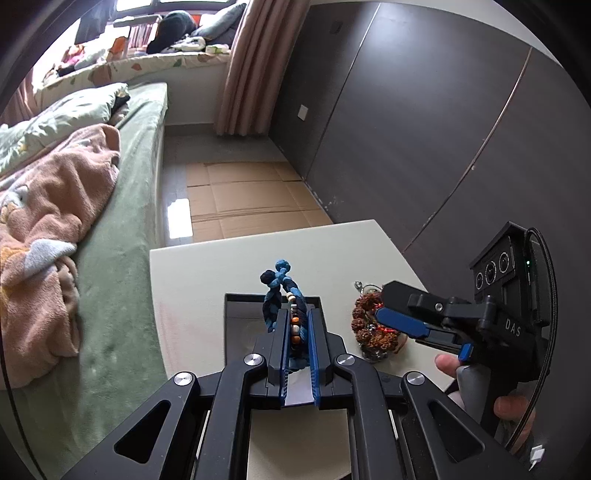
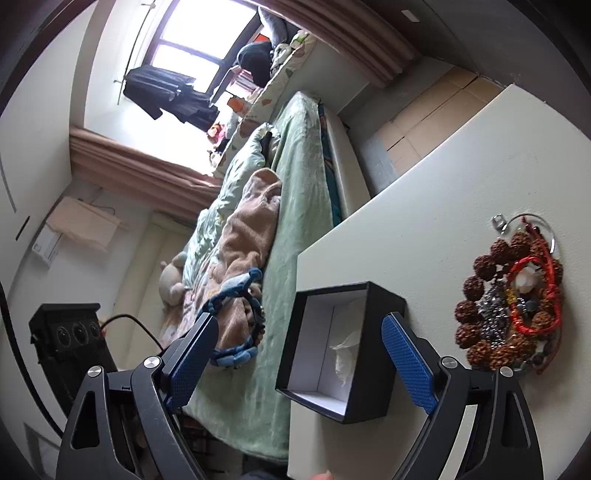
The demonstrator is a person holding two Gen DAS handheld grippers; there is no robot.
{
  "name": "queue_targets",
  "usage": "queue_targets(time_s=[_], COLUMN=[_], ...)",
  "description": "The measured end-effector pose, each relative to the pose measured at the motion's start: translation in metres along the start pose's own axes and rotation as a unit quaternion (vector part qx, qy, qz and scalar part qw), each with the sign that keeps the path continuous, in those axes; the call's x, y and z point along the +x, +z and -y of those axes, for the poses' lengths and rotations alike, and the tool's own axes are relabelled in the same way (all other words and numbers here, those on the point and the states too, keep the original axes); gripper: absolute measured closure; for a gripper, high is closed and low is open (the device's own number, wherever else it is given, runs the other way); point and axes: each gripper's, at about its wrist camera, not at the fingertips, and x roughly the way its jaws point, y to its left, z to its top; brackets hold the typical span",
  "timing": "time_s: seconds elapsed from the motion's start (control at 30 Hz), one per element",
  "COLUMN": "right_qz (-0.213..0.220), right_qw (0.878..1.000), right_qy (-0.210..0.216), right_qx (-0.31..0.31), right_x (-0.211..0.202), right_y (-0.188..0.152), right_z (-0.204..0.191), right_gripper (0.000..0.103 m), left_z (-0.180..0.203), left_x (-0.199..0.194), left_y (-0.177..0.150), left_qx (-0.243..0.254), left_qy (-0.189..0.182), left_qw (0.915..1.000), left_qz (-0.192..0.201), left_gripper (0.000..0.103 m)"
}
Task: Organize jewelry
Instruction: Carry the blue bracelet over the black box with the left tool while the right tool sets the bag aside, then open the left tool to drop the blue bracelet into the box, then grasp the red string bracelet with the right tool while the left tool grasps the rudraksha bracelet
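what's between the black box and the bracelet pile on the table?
Bare white table between black box and bracelet pile; right wrist view shows it.

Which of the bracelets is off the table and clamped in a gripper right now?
The blue braided bracelet with wooden beads: the left gripper is shut on it above the black box. The brown seed-bead bracelet and red cord bracelet lie heaped on the table.

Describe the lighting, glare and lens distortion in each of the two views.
Left wrist view: soft daylight, a bright glare patch on the floor, the wardrobe seams bowed by the fisheye, the bracelet sharp. Right wrist view: the window blown out to white, the scene rolled sideways, the table edge curved, the box evenly lit.
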Motion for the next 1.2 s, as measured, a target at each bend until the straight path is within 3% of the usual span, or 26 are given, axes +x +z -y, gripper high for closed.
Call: queue_targets(time_s=[0.13,0.2,0.23,0.4,0.73,0.9,1.1,1.17,1.2], right_qz=[0.02,0.024,0.026,0.042,0.071,0.078,0.066,0.054,0.048], right_qw=[1.0,0.999,0.999,0.998,0.995,0.993,0.987,0.986,0.986], right_qy=[-0.02,-0.021,-0.022,-0.025,-0.062,-0.076,-0.137,-0.147,-0.15], right_qx=[0.007,0.019,0.023,0.028,0.034,0.045,0.046,0.05,0.051], right_x=[-0.02,-0.027,-0.03,-0.05,-0.088,-0.104,-0.107,-0.104,-0.102], right_y=[0.004,0.005,0.006,0.009,0.012,0.013,0.013,0.013,0.013], right_z=[0.012,0.018,0.021,0.026,0.038,0.049,0.057,0.063,0.067], right_gripper=[0.012,0.012,0.012,0.012,0.012,0.007,0.007,0.011,0.019], left_z=[0.001,-0.008,-0.015,-0.021,0.011,0.031,0.059,0.067,0.07], left_x=[0.02,0.038,0.044,0.036,0.029,0.037,0.046,0.049,0.052], left_y=[-0.004,-0.006,-0.009,-0.009,0.002,0.006,0.012,0.013,0.013], left_qx=[-0.008,-0.025,-0.041,-0.047,-0.016,0.003,0.04,0.051,0.057], left_qy=[0.0,0.034,0.046,0.06,0.044,0.029,0.018,0.013,0.011], left_qw=[0.9994,0.9959,0.9937,0.9943,0.9974,0.9982,0.9979,0.9975,0.9971], left_qz=[-0.035,-0.08,-0.094,-0.074,-0.055,-0.053,-0.047,-0.047,-0.049], left_gripper=[0.092,0.066,0.06,0.031,0.03,0.03,0.03,0.033,0.037])
